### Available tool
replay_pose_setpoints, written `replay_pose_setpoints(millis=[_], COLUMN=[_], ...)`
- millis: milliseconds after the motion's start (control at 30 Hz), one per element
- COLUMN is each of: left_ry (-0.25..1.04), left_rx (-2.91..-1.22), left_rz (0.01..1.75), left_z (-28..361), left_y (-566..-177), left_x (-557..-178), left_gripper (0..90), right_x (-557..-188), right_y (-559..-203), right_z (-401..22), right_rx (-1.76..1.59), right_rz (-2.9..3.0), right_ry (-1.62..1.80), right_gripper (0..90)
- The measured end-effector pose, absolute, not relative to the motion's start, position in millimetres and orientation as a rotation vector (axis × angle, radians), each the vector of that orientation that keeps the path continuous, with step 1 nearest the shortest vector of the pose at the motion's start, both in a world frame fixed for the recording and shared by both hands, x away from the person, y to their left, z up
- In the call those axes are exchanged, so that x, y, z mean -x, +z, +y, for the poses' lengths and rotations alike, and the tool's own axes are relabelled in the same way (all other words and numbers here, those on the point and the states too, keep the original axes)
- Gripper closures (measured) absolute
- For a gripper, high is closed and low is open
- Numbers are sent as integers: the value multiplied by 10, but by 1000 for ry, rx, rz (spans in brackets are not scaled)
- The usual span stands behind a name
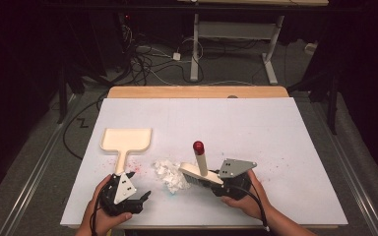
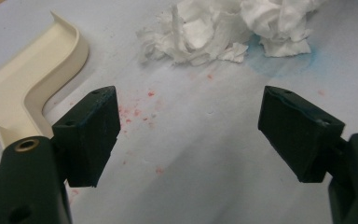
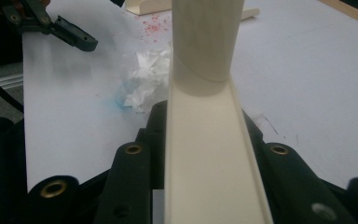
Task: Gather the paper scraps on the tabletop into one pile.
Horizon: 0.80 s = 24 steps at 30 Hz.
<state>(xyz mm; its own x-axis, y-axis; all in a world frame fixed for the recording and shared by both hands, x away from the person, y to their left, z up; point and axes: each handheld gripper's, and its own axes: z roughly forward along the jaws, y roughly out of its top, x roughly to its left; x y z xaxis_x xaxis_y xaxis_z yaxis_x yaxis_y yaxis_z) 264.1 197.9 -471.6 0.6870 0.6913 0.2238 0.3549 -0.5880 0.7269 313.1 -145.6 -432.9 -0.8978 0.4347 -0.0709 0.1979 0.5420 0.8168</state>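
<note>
Sweeping seems underway: right gripper (image 1: 221, 179) clamps the brush (image 1: 200, 169) beside crumpled tissue (image 1: 170, 174); left gripper (image 1: 145, 196), wide open and empty, likely next needs the dustpan (image 1: 126, 140) handle.

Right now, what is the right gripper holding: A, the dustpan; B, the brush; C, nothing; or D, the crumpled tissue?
B: the right gripper is closed on the cream brush, whose body runs up between its jaws in the right gripper view, while the dustpan and the crumpled tissue lie free on the table.
</note>
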Motion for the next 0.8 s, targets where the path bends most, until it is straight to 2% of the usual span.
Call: replay_pose_setpoints(millis=[267, 400, 600, 800], left_ry=[662, 662, 657, 653], left_rx=[-2228, -2235, -2241, -2236], left_rz=[799, 791, 789, 791], left_z=[1985, 1967, 1956, 1976], left_y=[-4707, -4705, -4714, -4714], left_x=[-2628, -2636, -2649, -2643], left_gripper=[201, 201, 201, 202], right_x=[-2987, -3041, -3262, -3307], right_y=[-4032, -4028, -4375, -4510], right_z=[-1725, -1751, -1494, -1269], right_rx=[-527, -618, -750, -774], right_rz=[2361, 2299, 2212, 2216], right_ry=[1287, 1280, 1104, 1090], right_gripper=[685, 685, 685, 686])
